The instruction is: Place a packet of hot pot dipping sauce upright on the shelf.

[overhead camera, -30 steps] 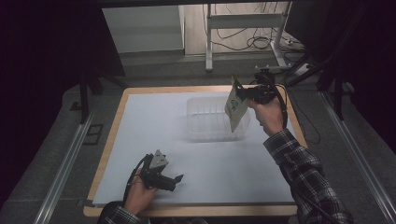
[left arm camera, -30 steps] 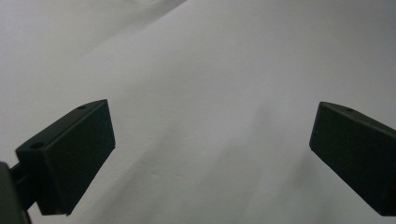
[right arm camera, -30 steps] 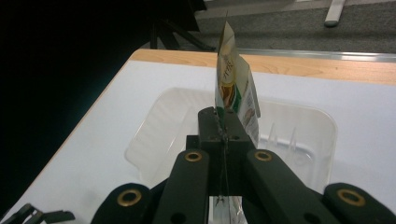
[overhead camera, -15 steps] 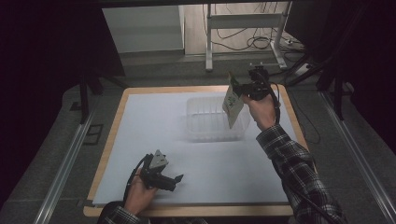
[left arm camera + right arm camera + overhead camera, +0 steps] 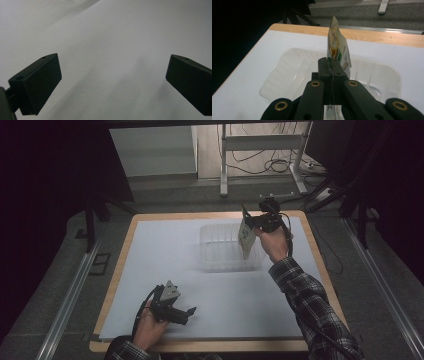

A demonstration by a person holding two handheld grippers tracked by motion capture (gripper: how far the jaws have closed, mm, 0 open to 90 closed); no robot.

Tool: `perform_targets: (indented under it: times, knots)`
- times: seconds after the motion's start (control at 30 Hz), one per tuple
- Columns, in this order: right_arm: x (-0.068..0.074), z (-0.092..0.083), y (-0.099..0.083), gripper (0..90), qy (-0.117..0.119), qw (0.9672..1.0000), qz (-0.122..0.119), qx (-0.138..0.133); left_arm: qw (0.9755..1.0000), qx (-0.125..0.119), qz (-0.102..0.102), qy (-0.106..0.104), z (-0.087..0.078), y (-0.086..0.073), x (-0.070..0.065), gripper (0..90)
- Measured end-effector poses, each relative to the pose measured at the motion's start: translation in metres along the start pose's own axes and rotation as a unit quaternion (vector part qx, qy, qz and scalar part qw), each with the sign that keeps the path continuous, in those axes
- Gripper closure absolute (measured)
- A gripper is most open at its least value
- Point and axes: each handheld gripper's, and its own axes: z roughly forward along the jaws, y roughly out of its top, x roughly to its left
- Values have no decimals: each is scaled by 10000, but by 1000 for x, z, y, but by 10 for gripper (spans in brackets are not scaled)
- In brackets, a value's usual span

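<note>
My right gripper (image 5: 252, 222) is shut on a flat pale packet (image 5: 246, 239) with green and brown print, which hangs edge-on over the right part of a clear plastic tub (image 5: 220, 251). In the right gripper view the jaws of the right gripper (image 5: 331, 67) pinch the packet (image 5: 335, 47) with the tub (image 5: 297, 75) below and beyond. My left gripper (image 5: 191, 312) rests near the table's front edge, open. In the left gripper view the left gripper (image 5: 112, 82) has wide-apart jaws with only the white sheet (image 5: 112, 37) between them.
The white sheet (image 5: 165, 265) covers a wooden-edged table (image 5: 120, 255). Beyond the far edge are a metal frame's legs (image 5: 224, 170) and cables on the floor. Dark surroundings lie to the left and right.
My right hand has carried the packet leftward and down, from beside the tub's right edge to over the tub. The left hand has stayed put.
</note>
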Motion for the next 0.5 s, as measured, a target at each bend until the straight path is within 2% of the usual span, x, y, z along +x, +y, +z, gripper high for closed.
perform_targets:
  times: [0.17, 0.23, 0.37, 0.5]
  knots:
    - [-4, 8, -8, 889, -38, 10000, -3, 75, 10000, 1, 1, 3, 0, 0, 0, 0]
    - [-5, 8, -10, 888, -4, 10000, -16, 13, 10000, 4, 2, 9, 0, 0, 0, 0]
    - [-7, 6, -12, 881, -142, 9997, -219, -18, 10000, 25, 19, 11, 1, 0, -1, 0]
    - [-10, 5, -14, 859, -144, 9995, -267, 16, 10000, 44, 37, 15, 1, 0, -1, 0]
